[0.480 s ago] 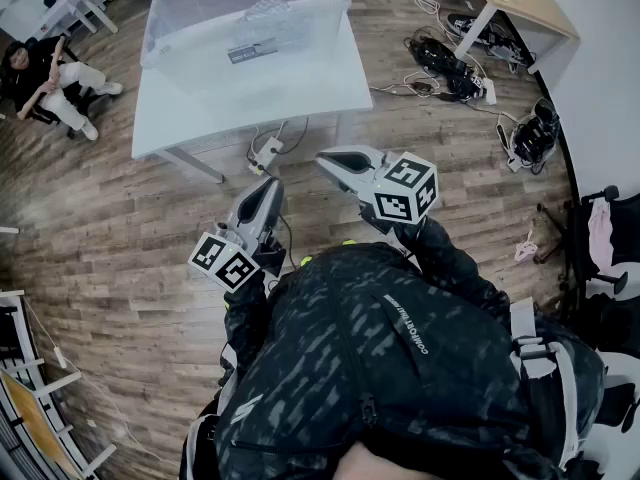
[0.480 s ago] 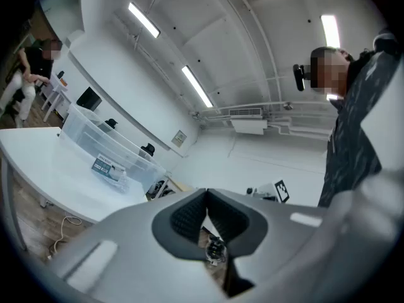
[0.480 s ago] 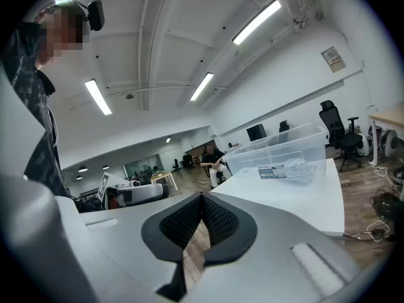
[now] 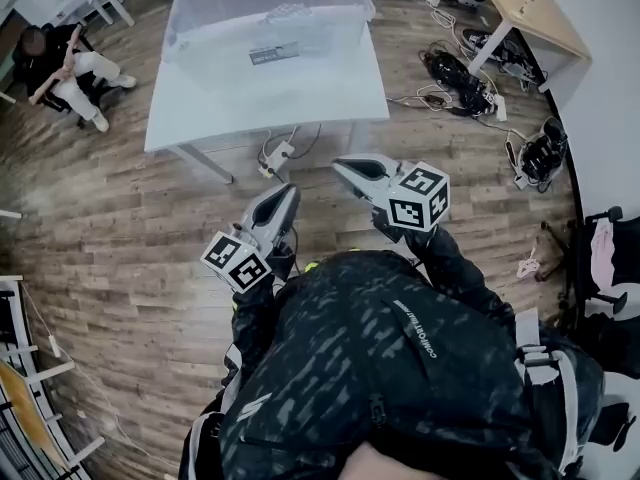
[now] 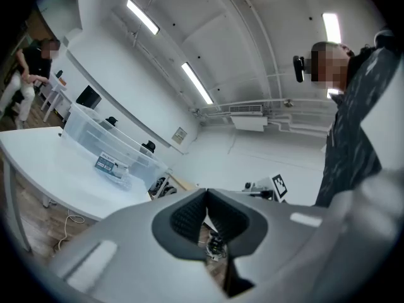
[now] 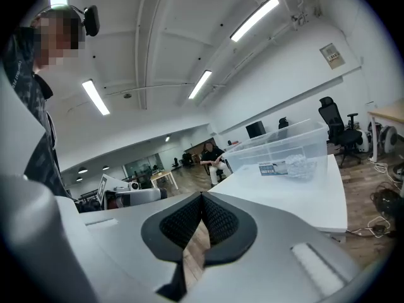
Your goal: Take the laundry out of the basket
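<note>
Table point(image 4: 330, 93) bears one bin point(image 4: 265, 13); left tongs point(image 4: 289, 192), right tongs point(image 4: 341, 165) closed.

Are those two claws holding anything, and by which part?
Nothing is held: the left gripper and right gripper are both shut, with nothing between their jaws.

Bright, even light is given by ceiling strip lights point(image 5: 142, 16); shadows are kept soft. Edges are bent and vignetted by fisheye; nearest foreground is blurred.
</note>
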The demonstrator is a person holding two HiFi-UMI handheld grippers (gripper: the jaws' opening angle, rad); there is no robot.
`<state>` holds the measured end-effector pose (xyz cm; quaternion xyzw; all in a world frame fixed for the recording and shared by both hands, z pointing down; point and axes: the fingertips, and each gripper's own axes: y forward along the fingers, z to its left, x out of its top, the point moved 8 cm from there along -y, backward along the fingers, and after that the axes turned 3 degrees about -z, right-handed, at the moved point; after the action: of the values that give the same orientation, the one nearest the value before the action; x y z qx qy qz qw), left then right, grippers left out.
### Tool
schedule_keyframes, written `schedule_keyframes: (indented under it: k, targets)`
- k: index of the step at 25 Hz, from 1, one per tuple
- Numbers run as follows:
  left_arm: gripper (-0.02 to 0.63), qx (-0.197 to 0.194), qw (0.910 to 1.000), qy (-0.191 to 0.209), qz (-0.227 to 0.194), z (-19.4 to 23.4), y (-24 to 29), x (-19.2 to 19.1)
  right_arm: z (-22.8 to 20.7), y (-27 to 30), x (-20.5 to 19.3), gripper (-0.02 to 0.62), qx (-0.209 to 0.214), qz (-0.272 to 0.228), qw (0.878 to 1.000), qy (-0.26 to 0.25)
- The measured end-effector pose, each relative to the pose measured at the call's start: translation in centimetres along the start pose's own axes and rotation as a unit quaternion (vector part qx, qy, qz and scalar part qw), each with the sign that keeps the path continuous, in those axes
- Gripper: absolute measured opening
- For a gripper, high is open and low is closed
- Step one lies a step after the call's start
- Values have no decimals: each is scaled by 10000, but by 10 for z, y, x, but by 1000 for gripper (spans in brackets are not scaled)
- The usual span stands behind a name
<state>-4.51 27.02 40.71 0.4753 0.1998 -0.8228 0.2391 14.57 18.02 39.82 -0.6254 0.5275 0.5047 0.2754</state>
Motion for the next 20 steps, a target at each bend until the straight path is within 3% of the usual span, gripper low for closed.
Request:
schedule_keyframes:
  k: [12,20]
  targets:
    - [11,24,10000,-13,-37,0,-32,-9,21,19,-8,-2,-50,296,9993,-204]
    - [11,598,9975,-296,-251,29,-75,-11,20,35,-12,-2,-264,323,9987,-305]
